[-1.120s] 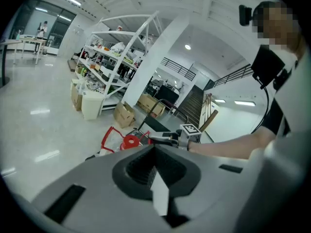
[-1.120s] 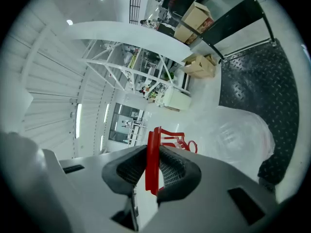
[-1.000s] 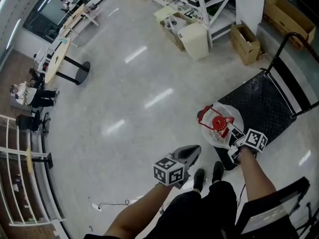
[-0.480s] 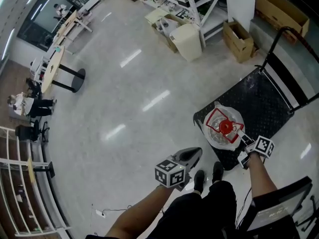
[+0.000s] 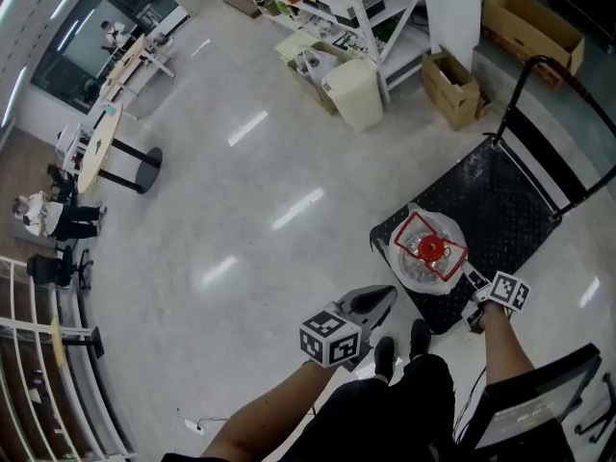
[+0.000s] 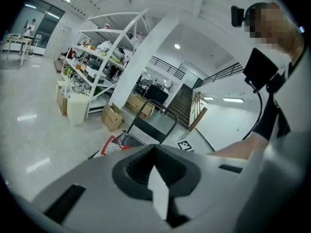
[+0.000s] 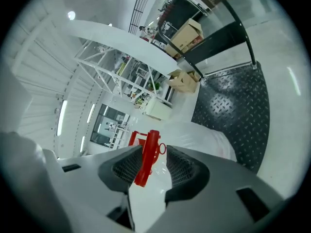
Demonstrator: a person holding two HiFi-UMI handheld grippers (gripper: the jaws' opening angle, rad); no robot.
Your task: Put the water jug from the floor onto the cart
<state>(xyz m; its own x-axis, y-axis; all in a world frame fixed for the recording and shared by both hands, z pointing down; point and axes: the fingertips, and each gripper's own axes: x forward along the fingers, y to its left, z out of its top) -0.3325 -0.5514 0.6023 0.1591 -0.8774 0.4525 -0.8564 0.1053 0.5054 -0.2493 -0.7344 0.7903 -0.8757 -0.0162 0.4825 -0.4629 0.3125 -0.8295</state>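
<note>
Now that its jaws have just been opening, the right claw (image 7: 150, 152) stands spread around the red handle (image 7: 147, 160) of the water jug (image 5: 412, 269) (a gap shows beside one pad). The jug stands on the near corner of the black cart (image 5: 500, 191). The left claw (image 6: 155, 147), pressed together and empty, hovers over the floor (image 5: 241, 210).

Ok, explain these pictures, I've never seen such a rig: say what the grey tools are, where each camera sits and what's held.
A person holds a grey two-jaw tool in each hand. One picture comes from a head camera looking down; the other two from cameras riding on the tools. The left hand-held gripper is shut and empty. The clear plastic water jug with a red handle stands on the black flat-deck cart. The right hand-held gripper has just been opening its jaws; the handle sits between them, not squeezed.
</note>
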